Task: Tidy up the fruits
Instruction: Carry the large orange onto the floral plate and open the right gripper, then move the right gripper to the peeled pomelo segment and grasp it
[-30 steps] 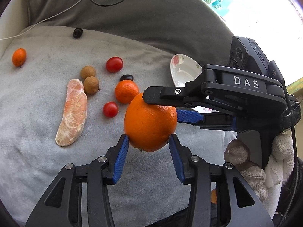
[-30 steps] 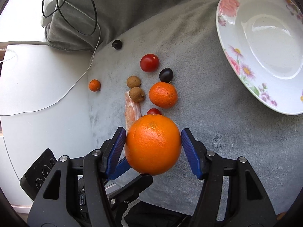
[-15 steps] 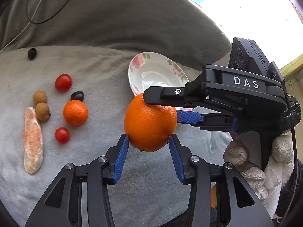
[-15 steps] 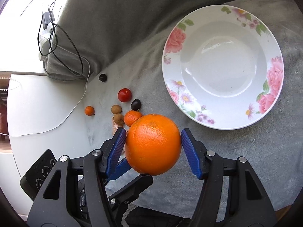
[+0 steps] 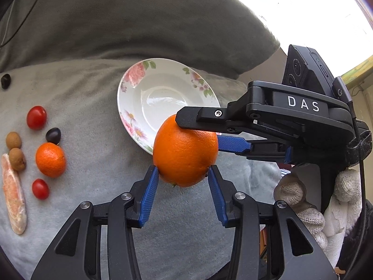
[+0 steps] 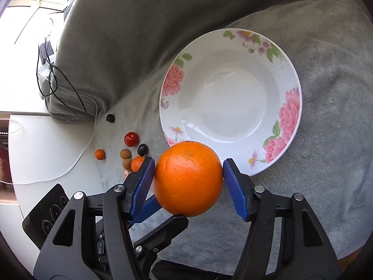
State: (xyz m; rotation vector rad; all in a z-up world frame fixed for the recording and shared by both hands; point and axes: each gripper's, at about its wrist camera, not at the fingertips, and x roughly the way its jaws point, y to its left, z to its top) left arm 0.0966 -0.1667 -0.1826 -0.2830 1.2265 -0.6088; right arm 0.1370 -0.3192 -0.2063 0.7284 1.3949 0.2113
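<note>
Above the near rim of the plate | orange held aloft by both grippers | left gripper clamps its underside, right gripper its sides | judged firm, fairly heavy, waxy rind liable to slip; grip at widest girth

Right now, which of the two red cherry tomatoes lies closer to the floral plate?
The upper red cherry tomato, above the dark grape; the other sits below the small mandarin, farther from the white floral plate.

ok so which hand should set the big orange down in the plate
Probably right. The right gripper clamps the orange around its middle, with the plate straight ahead; the left gripper pinches only its lower end.
</note>
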